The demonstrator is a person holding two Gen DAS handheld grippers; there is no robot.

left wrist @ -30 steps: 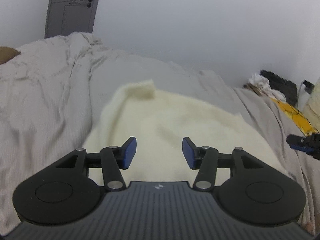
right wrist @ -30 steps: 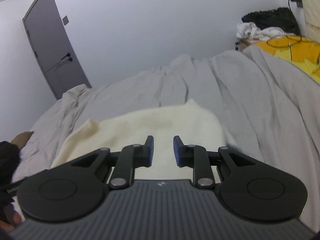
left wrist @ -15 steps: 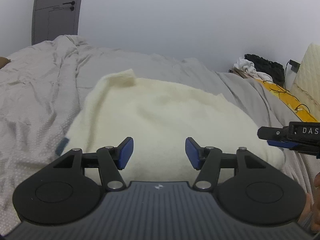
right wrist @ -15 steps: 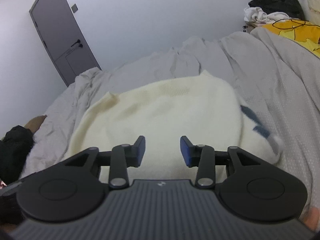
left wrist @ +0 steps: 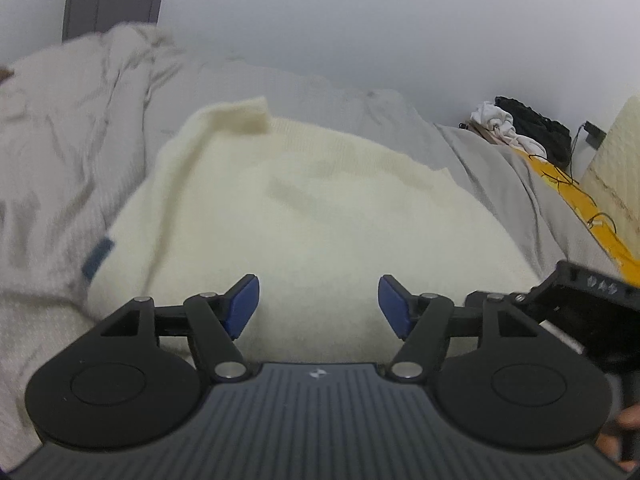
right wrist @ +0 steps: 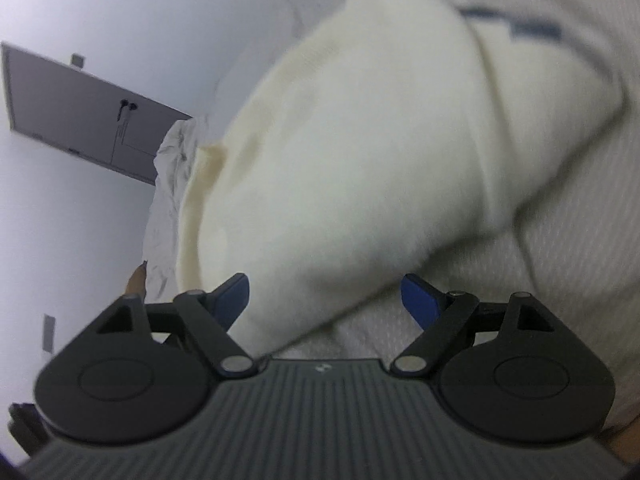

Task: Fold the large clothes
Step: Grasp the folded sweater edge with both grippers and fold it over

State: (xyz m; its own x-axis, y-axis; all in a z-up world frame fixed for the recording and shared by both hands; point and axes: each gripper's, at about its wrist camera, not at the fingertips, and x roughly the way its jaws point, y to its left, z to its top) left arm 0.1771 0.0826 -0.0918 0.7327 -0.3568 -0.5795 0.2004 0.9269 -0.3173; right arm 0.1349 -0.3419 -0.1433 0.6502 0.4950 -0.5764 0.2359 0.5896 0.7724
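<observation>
— Between the left tongs (left wrist: 319,304), what do you see?

— Nothing gripped. Their blue pads stand well apart and are opening, with the cream sweater (left wrist: 304,216) lying just ahead and below them on the bed (left wrist: 60,152).

— And the right tongs (right wrist: 325,300)?

— Opening too, already wide. The sweater's near edge passes between the pads, closer to the left-hand pad, but neither pad presses on it.

— Which way does the garment run from them?

— Away from both pairs, its long axis pointing roughly toward the far wall; a ribbed end sticks up at the far left in the left wrist view, and a sleeve with dark stripes (right wrist: 516,24) trails off beyond the right tongs.

— Which hand is nearer?

— The right one, I judge: fabric fills its view and sits inside its gap, so it is better placed to pinch that near edge.
</observation>
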